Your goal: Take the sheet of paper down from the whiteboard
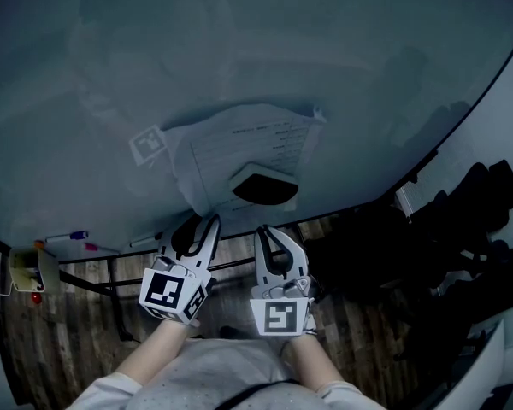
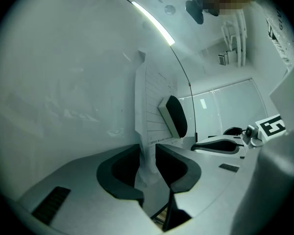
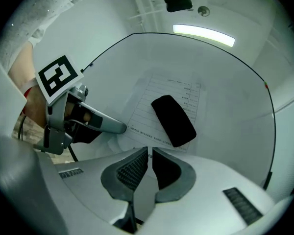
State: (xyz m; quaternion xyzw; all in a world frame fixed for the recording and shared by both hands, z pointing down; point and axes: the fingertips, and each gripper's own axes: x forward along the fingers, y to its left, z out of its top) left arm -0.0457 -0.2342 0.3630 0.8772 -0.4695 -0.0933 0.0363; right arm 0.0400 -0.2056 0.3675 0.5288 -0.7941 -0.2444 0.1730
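Observation:
A printed sheet of paper hangs crumpled on the whiteboard, pinned by a black eraser on its lower part. In the left gripper view, the left gripper stands open with the sheet's lower left corner hanging loose between its jaws. In the right gripper view, the right gripper is shut, its tips pinching the sheet's bottom edge just below the eraser. In the head view both the left gripper and the right gripper point up at the sheet's lower edge, side by side.
A square marker tag is stuck on the board left of the sheet. Markers lie on the board's ledge at the lower left, beside a small box. Dark chairs crowd the right, over a wooden floor.

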